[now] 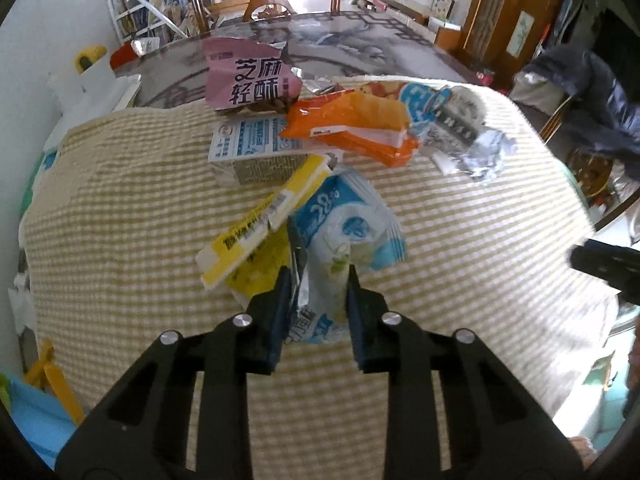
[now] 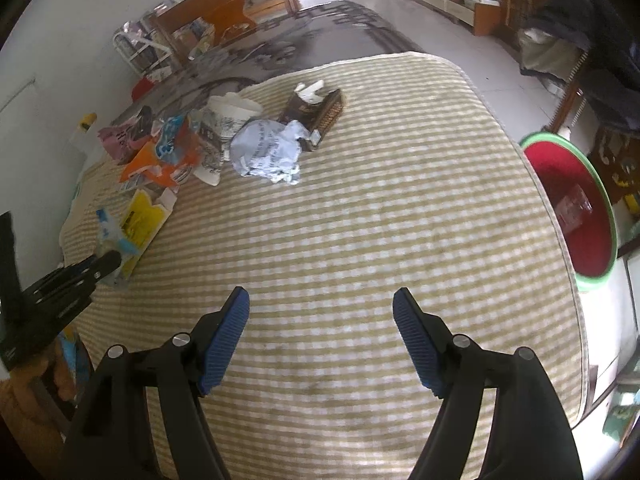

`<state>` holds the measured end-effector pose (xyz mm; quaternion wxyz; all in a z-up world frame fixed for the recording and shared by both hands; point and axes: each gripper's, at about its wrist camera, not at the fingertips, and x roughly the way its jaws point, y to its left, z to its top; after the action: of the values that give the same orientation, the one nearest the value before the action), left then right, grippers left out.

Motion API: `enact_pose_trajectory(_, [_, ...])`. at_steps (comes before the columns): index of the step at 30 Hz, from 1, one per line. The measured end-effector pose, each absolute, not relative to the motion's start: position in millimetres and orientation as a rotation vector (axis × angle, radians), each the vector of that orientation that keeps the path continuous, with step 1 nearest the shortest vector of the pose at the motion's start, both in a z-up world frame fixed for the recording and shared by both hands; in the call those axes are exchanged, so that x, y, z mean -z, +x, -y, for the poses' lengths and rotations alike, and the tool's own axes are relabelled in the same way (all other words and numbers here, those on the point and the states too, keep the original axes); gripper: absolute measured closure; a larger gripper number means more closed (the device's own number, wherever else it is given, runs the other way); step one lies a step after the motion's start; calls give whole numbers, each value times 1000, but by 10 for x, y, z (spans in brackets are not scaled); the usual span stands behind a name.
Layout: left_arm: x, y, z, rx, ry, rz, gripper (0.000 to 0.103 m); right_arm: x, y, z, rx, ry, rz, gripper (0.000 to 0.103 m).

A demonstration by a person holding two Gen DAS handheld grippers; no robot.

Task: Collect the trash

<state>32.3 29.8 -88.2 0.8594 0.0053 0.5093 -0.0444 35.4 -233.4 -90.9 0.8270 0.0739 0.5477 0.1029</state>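
Early on: left gripper (image 1: 316, 292) fingers pinch crinkly blue-white plastic wrapper (image 1: 344, 224), right gripper (image 2: 322, 336) wide open w/ nothing, most wrappers/cartons left on desk's yellow-checked cloth (image 2: 360, 220), red basin w/ green rim (image 2: 576, 204) at right nearly empty.

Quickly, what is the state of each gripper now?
Left gripper: closed on the blue-and-white wrapper.
Right gripper: open, holding nothing.

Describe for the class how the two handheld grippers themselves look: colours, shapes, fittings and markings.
The left gripper and right gripper match: matte black plastic frames with long cut-out slots, angular linkage arms and round silver pivot bolts. Each finger ends in a flat blue pad with fine ribbing. No cables, printed markings or sleeves are visible in either wrist view.
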Motion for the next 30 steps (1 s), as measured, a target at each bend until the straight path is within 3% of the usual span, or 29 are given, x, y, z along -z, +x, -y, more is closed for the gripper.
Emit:
enact_pose_trajectory(9, [969,-7,-261,111,-49,-1144,77,859,976,1989,-259,-6,-1111,31])
enact_pose_trajectory(16, [1075,-116,-243,114,-63,-1183,77,725,1515,1783,-341,91,-1068,27])
enact_pose_trajectory(22, [1109,-139,-271,103,-75,-1197,77,907,1824,1615,-373,143,-1158,27])
enact_pose_trajectory(24, [1117,-135,-291,95,-79,-1202,77,977,1865,1615,-391,175,-1184,33])
enact_pose_trajectory(25, [1125,-137,-303,87,-79,-1205,75,991,1871,1614,-407,189,-1190,45])
enact_pose_trajectory(30, [1159,-123,-343,71,-84,-1213,74,888,1819,1708,-441,238,-1139,54])
